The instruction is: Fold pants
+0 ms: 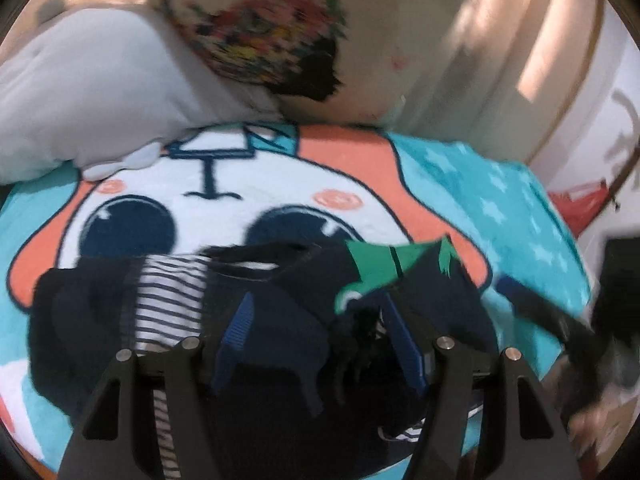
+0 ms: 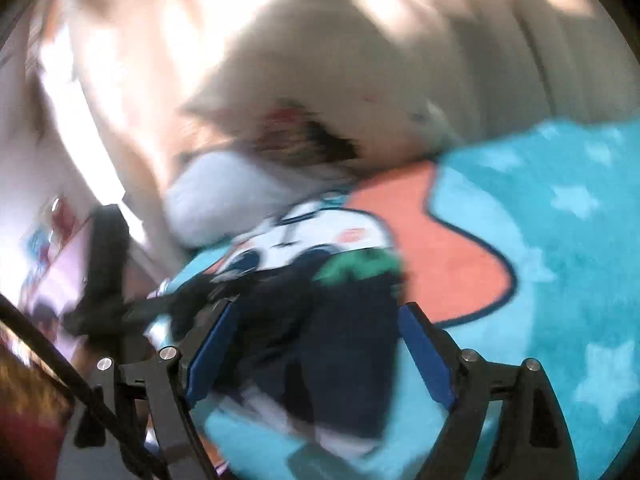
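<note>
Navy pants (image 1: 280,344) lie bunched on a teal cartoon blanket (image 1: 500,200). Left hand-held gripper (image 1: 320,312) clenches their dark cloth. Right hand-held gripper (image 2: 320,320) is released, jaws wide above them.

1. Right wrist view: smeared throughout. Dark pants (image 2: 332,320) keep no seam or edge; their green patch (image 2: 356,268) is a shapeless blot.
2. Left tool (image 2: 104,280) in that view: a dark streak, fingers not separable.
3. Pants (image 1: 280,340), left wrist view: near part hidden behind the tool's own black frame; whether its blue pads (image 1: 236,336) press the cloth cannot be told.
4. Right tool (image 1: 560,320), left wrist view: blurred, cut by the right edge.
5. Printed cushion (image 1: 272,40): motif unreadable.
6. Cartoon blanket (image 1: 520,208): lower part cut off by the picture's edge.
7. Red object (image 1: 576,208) at right: too small to identify.
</note>
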The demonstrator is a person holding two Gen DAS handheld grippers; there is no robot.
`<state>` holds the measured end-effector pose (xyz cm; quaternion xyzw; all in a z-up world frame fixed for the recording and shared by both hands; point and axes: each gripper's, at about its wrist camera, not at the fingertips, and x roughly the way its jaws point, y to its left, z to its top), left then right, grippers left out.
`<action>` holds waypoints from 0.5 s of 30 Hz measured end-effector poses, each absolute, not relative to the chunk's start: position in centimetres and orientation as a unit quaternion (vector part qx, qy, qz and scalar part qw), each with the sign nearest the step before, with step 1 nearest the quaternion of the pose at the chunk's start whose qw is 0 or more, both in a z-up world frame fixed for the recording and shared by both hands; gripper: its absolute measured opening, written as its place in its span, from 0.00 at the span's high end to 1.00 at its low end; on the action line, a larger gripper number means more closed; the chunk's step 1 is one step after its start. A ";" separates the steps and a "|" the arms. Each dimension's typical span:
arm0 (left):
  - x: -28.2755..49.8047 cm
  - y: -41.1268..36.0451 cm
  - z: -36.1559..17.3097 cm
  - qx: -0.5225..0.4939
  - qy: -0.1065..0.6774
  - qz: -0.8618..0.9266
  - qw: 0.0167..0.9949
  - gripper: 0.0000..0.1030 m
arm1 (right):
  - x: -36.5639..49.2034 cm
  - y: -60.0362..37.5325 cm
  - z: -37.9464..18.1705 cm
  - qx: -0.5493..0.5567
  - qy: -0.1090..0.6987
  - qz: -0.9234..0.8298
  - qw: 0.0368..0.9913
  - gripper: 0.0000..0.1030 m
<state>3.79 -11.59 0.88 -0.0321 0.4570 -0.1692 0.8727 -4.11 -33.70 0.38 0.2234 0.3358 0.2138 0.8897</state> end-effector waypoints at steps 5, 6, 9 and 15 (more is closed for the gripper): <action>4.3 -11.7 -1.1 -0.024 0.476 -0.152 0.866 0.36 | 2.0 -34.2 -3.8 0.302 0.380 0.245 0.839 0.19; 4.4 -11.5 -1.2 -0.027 0.475 -0.147 0.867 0.36 | 2.5 -33.9 -4.0 0.301 0.383 0.250 0.837 0.31; 4.6 -11.4 -1.2 -0.023 0.471 -0.131 0.872 0.36 | 3.6 -33.4 -4.3 0.317 0.400 0.268 0.817 0.73; 5.5 -13.2 -0.9 -0.003 0.461 -0.119 0.879 0.36 | 2.8 -34.4 -3.0 0.313 0.381 0.245 0.835 0.80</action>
